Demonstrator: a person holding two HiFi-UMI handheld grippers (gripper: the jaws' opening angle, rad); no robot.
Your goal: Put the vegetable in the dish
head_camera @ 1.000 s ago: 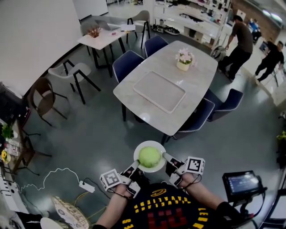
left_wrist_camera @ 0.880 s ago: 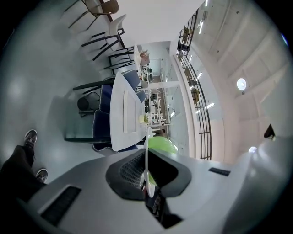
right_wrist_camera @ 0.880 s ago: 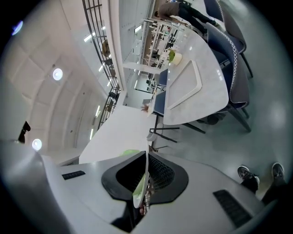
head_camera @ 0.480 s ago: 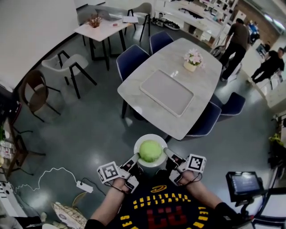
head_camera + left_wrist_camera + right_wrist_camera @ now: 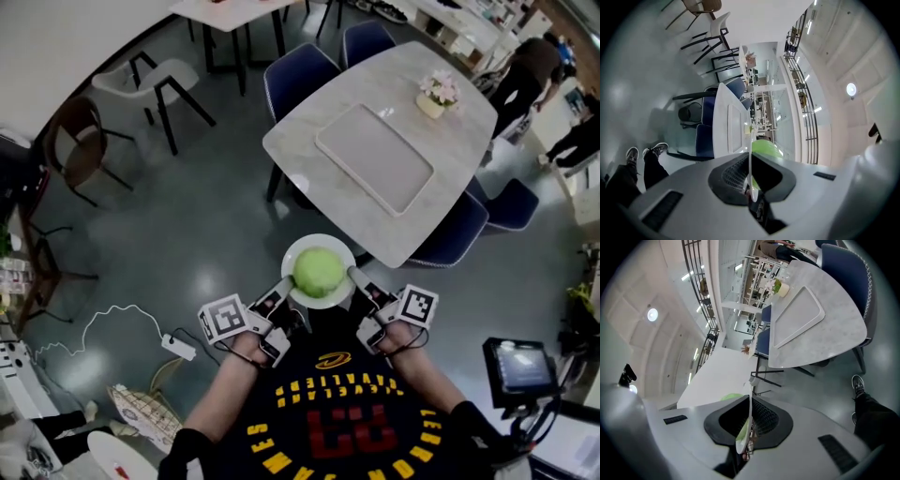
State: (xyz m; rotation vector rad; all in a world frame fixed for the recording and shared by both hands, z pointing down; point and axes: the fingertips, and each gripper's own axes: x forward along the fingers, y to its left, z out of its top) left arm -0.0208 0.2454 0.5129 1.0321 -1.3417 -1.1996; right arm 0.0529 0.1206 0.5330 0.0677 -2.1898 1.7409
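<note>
A round green vegetable [image 5: 319,271] sits in a white dish [image 5: 292,253] held in the air in front of the person's body. My left gripper [image 5: 285,288] is shut on the dish's left rim and my right gripper [image 5: 355,277] is shut on its right rim. In the left gripper view the rim [image 5: 750,157] runs edge-on between the jaws of that gripper [image 5: 751,187], with the vegetable [image 5: 765,149] just behind it. The right gripper view shows the same: the dish edge [image 5: 749,406] clamped in the gripper [image 5: 746,437], the vegetable [image 5: 732,397] beside it.
A marble table [image 5: 412,202] stands ahead with a pale tray [image 5: 373,157] and a flower pot [image 5: 436,94] on it. Blue chairs [image 5: 300,70] [image 5: 452,239] surround it. A power strip with a white cable [image 5: 176,346] lies on the floor at the left. Two people [image 5: 525,70] stand at the far right.
The person has walked toward the marble table, which now lies closer and lower in the head view. Both grippers have kept hold of the dish, carried forward with the vegetable in it.
</note>
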